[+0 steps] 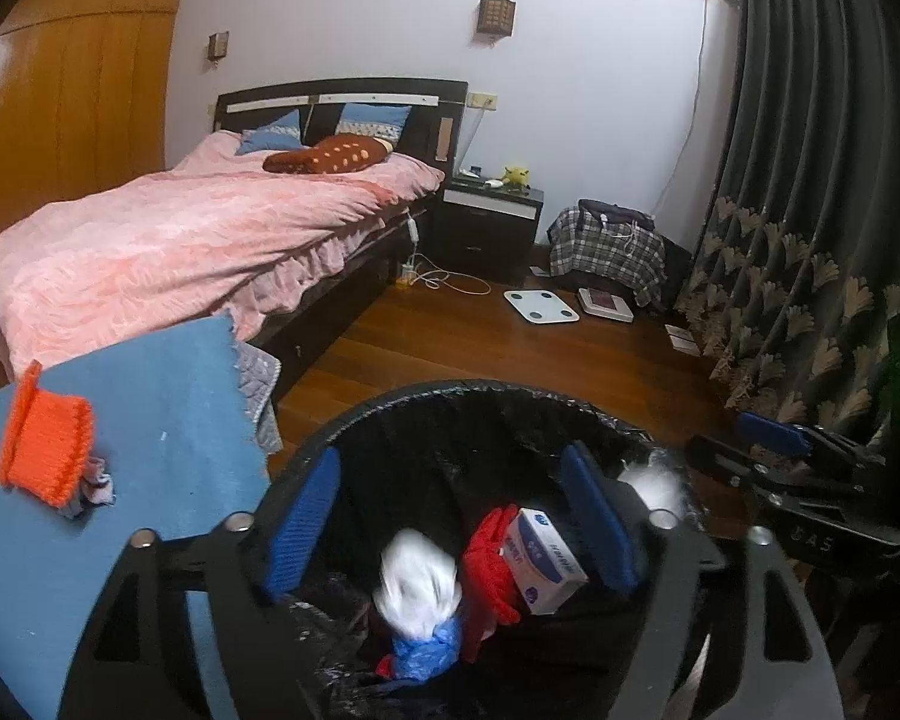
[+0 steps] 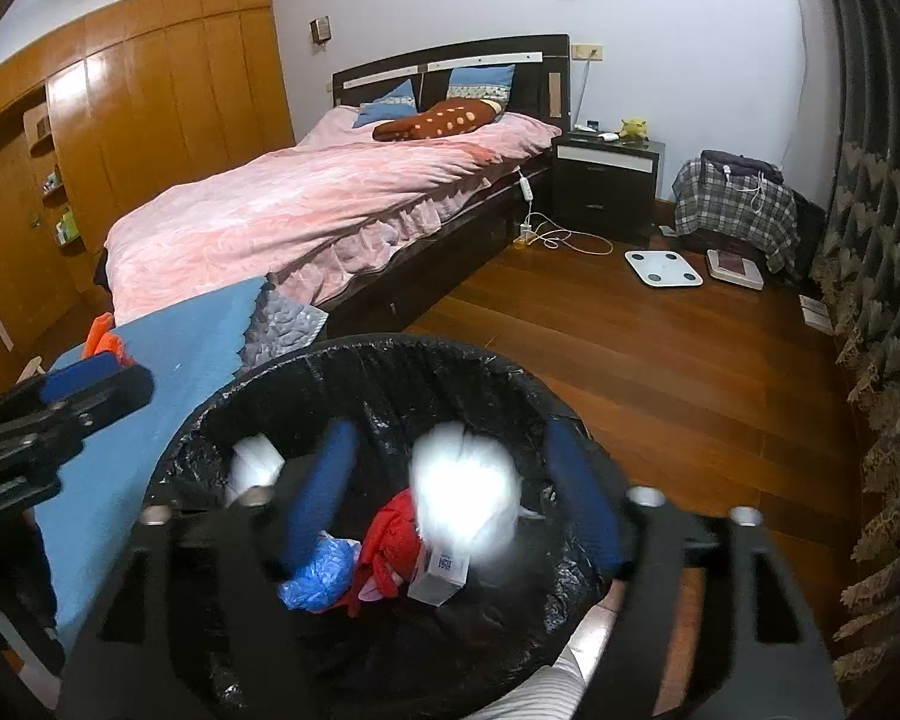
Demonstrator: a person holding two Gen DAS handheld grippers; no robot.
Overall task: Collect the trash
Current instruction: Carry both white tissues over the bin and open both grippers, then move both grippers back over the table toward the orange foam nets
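left fingers point(image 1: 450, 516) wide, empty | right fingers point(image 2: 456, 492) wide, empty | tissues point(image 2: 465, 489) falling between fingers | bin point(image 2: 390, 354) below, catching trash

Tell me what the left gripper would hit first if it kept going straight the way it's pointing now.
Most likely the blurred white wad between its open fingers, over the trash bin. The left gripper points down into the bin; past the wad lie the red item and the small white box. Depth is unclear.

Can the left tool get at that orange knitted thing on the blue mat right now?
Probably yes. The left tool is open over the bin, and the orange knit piece lies uncovered on the blue mat just to its left, with nothing between them.
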